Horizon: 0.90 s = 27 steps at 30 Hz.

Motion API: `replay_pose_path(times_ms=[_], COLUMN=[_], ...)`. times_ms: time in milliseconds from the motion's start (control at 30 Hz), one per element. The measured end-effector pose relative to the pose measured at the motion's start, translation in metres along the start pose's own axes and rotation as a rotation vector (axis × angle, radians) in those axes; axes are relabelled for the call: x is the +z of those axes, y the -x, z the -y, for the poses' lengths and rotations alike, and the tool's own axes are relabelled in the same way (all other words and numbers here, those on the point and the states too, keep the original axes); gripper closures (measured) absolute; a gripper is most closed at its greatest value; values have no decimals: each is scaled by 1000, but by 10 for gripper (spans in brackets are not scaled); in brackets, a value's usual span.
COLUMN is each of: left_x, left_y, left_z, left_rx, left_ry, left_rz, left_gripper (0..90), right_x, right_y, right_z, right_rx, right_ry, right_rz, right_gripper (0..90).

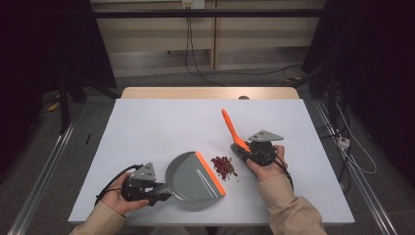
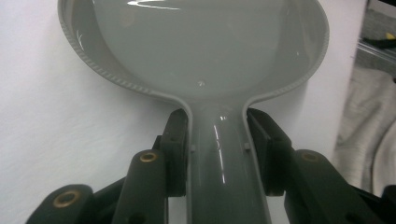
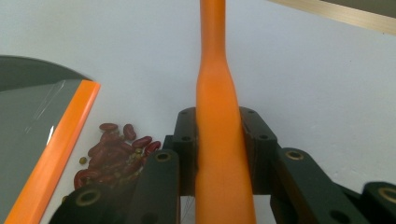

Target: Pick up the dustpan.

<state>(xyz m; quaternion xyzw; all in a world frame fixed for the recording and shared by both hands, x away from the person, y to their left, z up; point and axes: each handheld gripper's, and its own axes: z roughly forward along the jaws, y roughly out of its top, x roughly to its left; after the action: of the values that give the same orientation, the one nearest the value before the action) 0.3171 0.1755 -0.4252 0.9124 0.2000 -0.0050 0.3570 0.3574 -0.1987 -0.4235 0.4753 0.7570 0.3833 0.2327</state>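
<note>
We see a small heap of dark red beans (image 1: 224, 166) on the white table, between our tools. Left gripper (image 1: 164, 192) clamps the grey plastic dustpan (image 1: 193, 178), its orange lip touching the heap's left. Right gripper (image 1: 243, 152) clamps the orange brush handle (image 1: 230, 128), just right of the beans.

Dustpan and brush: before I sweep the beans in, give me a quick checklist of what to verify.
1. Left hand-held gripper shut on the dustpan handle: ok.
2. Right hand-held gripper shut on the orange brush handle: ok.
3. Dustpan's orange lip faces the red beans: ok.
4. Lip flat on the white table: cannot tell.
5. Beans lie between lip and brush, in one pile: ok, though a few strays sit beside it.
6. Brush bristles touching the table behind the beans: cannot tell, hidden under the hand.
</note>
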Motion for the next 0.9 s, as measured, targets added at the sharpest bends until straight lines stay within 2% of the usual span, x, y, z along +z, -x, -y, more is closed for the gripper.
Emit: replay_pose_path(times_ms=[133,400,433,567,633,833,900], left_x=[3,6,6,7,8,10,12], left_y=[1,5,4,6,6,7,8], left_z=[-2,-8,-8,-10,-10,-12,-13], left_rx=[-1,11,16,7,3,13,3], left_ry=[2,-14,-18,-25,-16,-43,-28], left_rz=[14,21,34,25,37,31,47], left_gripper=[624,623,623,622,622,621,621], right_x=[0,-2,-2,-3,-4,-4,-4], right_y=[-6,-17,-19,-26,-29,-38,-40], right_z=[1,3,4,7,7,8,8], right_rx=[-6,6,7,7,14,16,26], right_ry=[8,4,7,18,21,19,21], right_rz=[26,35,40,40,38,29,20], right_gripper=[710,709,709,707,706,704,703])
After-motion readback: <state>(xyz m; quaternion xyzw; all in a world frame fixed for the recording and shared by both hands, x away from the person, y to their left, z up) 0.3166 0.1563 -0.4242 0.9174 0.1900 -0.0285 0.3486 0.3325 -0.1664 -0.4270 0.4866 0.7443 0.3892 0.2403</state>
